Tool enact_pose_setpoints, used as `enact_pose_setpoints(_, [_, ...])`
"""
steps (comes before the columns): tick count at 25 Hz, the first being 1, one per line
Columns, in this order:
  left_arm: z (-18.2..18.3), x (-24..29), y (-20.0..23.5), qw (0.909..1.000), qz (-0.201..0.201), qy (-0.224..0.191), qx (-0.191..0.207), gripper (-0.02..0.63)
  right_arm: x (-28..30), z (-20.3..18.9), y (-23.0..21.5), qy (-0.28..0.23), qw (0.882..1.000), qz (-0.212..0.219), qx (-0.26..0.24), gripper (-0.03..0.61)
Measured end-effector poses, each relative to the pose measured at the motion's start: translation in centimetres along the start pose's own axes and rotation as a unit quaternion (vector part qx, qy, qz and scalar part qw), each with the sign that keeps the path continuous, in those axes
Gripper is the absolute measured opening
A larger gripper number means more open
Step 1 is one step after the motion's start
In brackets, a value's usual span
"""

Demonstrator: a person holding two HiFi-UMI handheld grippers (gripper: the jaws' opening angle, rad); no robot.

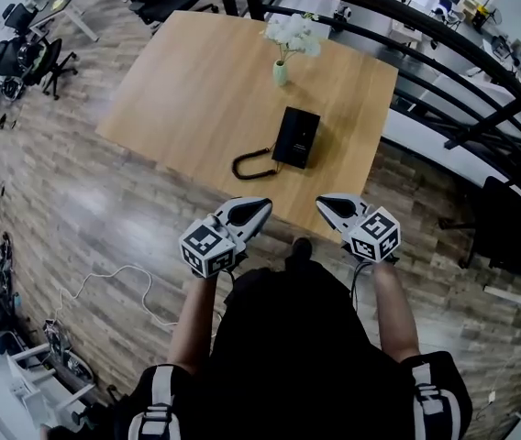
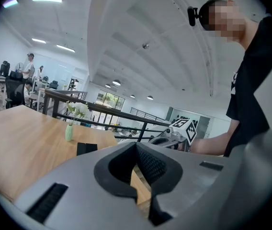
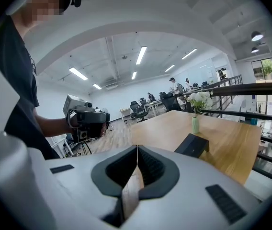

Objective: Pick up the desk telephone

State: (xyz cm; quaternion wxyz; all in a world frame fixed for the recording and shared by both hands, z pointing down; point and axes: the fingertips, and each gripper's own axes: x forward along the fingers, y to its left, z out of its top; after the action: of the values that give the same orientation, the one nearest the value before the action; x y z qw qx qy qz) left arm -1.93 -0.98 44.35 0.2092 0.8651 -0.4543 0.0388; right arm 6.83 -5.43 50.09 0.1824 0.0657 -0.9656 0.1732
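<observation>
You hold both grippers low in front of your body, over the wood floor (image 1: 105, 218) and short of the tabletop's near edge. The left gripper (image 1: 262, 205) has its jaws pressed together with nothing between them. The right gripper (image 1: 324, 202) is the same, pads meeting and empty. Both point slightly down and toward the tabletop (image 1: 178, 99), which suits an approach rather than a grasp. As I read it, you will need to spread at least one pair of jaws before anything can be taken.

Just past the near edge lies the coiled cord (image 1: 251, 164), curling off the left side of the desk telephone (image 1: 296, 137). The telephone is a dark slab lying flat, close to the near edge and toward the right corner. It is well apart from both grippers, and nothing touches it yet. Beyond it, toward the far edge, a small vase of white flowers (image 1: 281, 71) stands clear of your likely path. Behind the tabletop runs a dark railing (image 3: 260, 88).
</observation>
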Motion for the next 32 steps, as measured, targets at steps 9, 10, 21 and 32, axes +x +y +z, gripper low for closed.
enact_pose_setpoints(9, [0.1, 0.2, 0.8, 0.9999, 0.015, -0.008, 0.000, 0.021, 0.6, 0.1, -1.2, 0.003, 1.000, 0.005, -0.009, 0.023])
enact_pose_setpoints(10, [0.0, 0.2, 0.9, 0.9999, 0.013, -0.007, 0.000, 0.021, 0.6, 0.0, -1.5, 0.002, 1.000, 0.002, -0.007, 0.023])
enact_pose_setpoints(21, [0.9, 1.2, 6.1, 0.9992, -0.037, 0.013, -0.012, 0.021, 3.9, 0.2, -3.8, 0.017, 0.998, -0.052, 0.030, 0.023])
enact_pose_setpoints(32, [3.0, 3.9, 11.3, 0.9883, -0.144, 0.048, -0.004, 0.021, 8.8, 2.6, -6.4, 0.011, 0.990, -0.127, 0.068, 0.023])
